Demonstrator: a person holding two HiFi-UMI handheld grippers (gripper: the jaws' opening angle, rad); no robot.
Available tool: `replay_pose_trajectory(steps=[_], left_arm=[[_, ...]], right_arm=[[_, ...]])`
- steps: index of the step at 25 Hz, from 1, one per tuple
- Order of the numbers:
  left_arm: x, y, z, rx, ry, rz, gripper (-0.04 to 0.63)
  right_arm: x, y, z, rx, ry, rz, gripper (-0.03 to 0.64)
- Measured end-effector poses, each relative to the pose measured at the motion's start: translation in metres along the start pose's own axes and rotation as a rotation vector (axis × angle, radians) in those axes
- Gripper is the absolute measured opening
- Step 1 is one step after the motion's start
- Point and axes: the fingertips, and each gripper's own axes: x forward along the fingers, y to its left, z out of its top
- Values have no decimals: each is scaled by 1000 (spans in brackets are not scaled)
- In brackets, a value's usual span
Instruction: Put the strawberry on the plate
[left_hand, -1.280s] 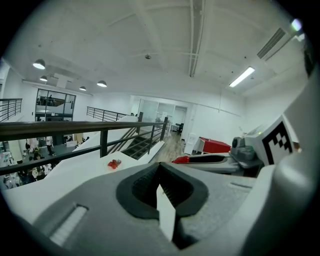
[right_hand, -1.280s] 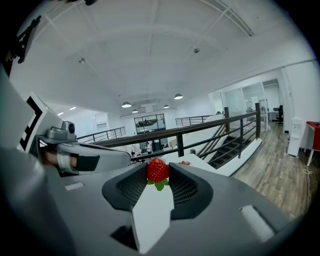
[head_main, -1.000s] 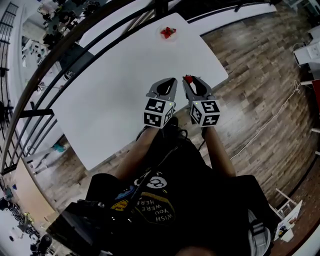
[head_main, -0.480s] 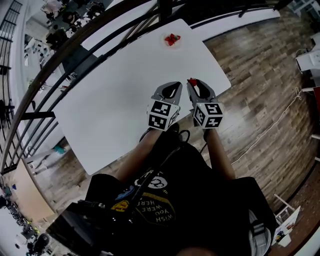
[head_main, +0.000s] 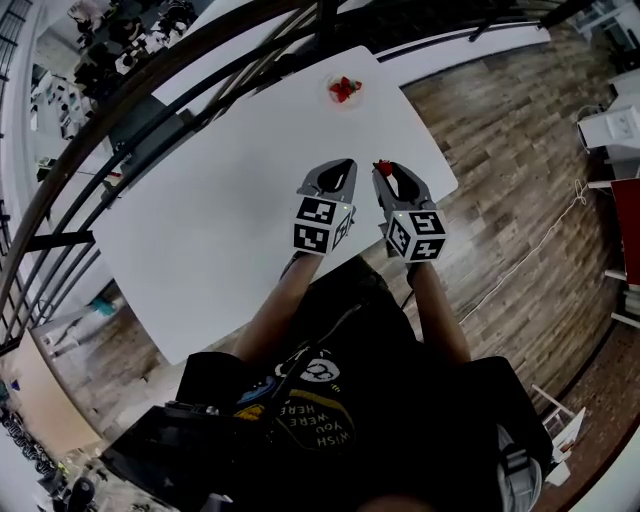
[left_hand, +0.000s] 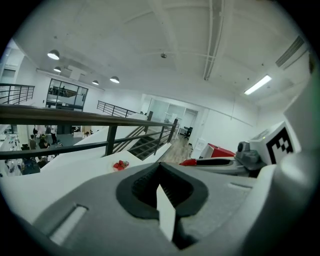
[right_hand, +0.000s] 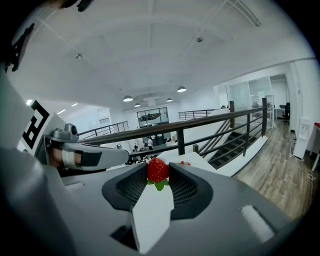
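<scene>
A red strawberry (right_hand: 158, 170) with green leaves sits pinched between the tips of my right gripper (head_main: 383, 169), which hangs above the near right part of the white table (head_main: 220, 190). My left gripper (head_main: 342, 165) is shut with nothing in it, just left of the right one. The plate (head_main: 345, 90) lies near the table's far edge with red strawberries on it; it also shows small in the left gripper view as a plate (left_hand: 119, 165) beyond the jaws. Both grippers are well short of the plate.
A dark metal railing (head_main: 200, 70) runs along the table's far side, with a stairwell beyond. Wooden floor (head_main: 520, 180) lies to the right of the table. The person's arms and dark shirt fill the lower head view.
Both grippers have stayed side by side over the near part of the table, the strawberry still held; the head view has shifted slightly, so the plate sits a little lower in frame.
</scene>
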Motion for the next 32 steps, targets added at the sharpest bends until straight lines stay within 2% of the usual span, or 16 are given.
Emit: replay_pose_trajectory(steps=[6, 18, 23, 27, 32], left_arm=[[18, 22, 1, -31, 19, 4, 3], [69, 45, 14, -14, 37, 71, 3], [85, 60, 17, -63, 27, 105, 2], [101, 68, 11, -104, 53, 111, 3], [113, 73, 17, -94, 63, 107, 2]], right_arm=[[25, -5, 7, 17, 10, -8, 137], [79, -45, 24, -5, 36, 70, 138], [97, -59, 31, -16, 45, 98, 137], [113, -66, 34, -22, 57, 111, 137], [131, -75, 39, -24, 63, 121, 137]])
